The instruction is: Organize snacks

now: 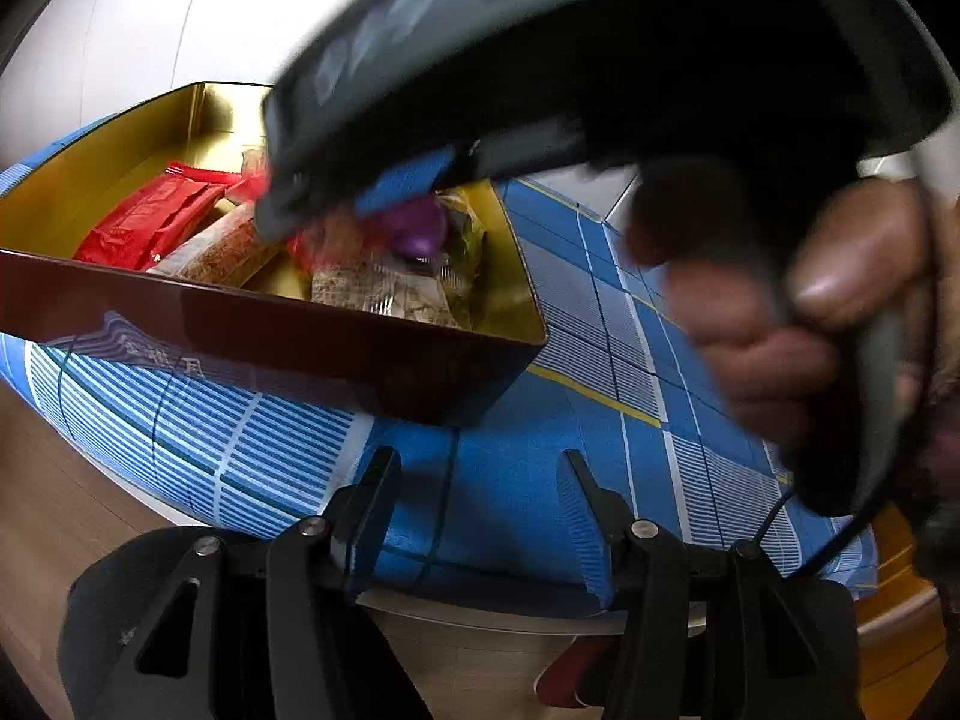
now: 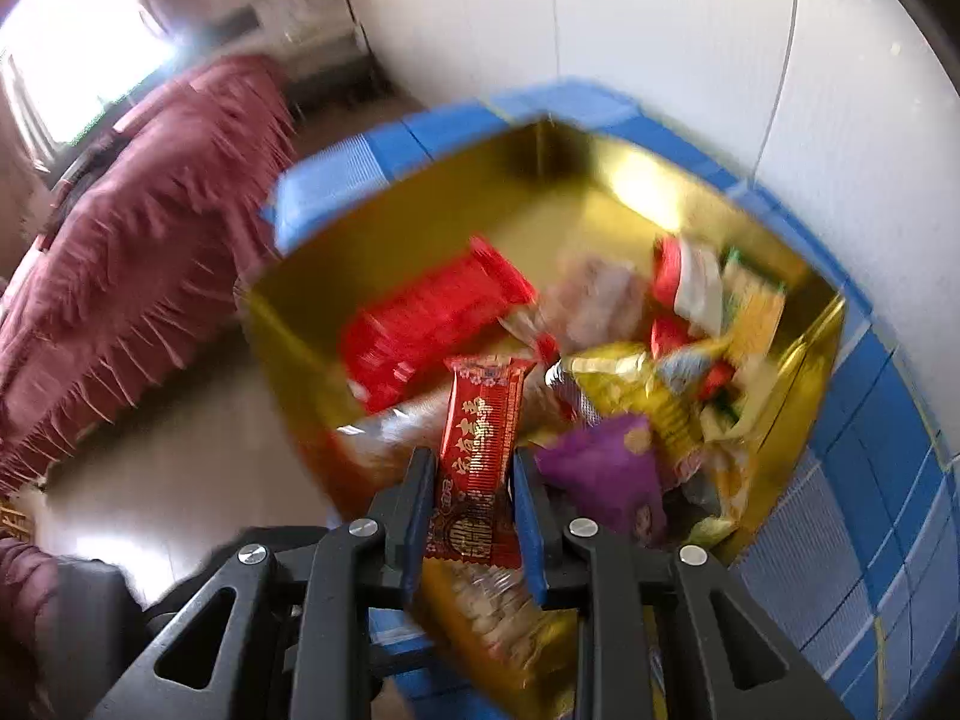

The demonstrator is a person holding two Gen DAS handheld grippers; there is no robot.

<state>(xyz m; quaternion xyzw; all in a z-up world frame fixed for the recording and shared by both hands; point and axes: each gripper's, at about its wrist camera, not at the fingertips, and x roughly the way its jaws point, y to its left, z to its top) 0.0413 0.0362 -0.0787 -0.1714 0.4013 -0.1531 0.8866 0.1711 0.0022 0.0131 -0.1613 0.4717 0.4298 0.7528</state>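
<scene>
A tin with a dark red outside and a gold inside stands on the blue checked tablecloth. It holds several snacks, among them a big red packet, a purple packet and a yellow packet. My right gripper is shut on a narrow red snack packet and hangs over the tin. In the left wrist view the right gripper shows blurred above the tin, held by a hand. My left gripper stands open over the table's near edge, holding nothing.
The table backs onto a white wall. To the left lie a wooden floor and a couch under a maroon fringed cover, with a bright window behind it.
</scene>
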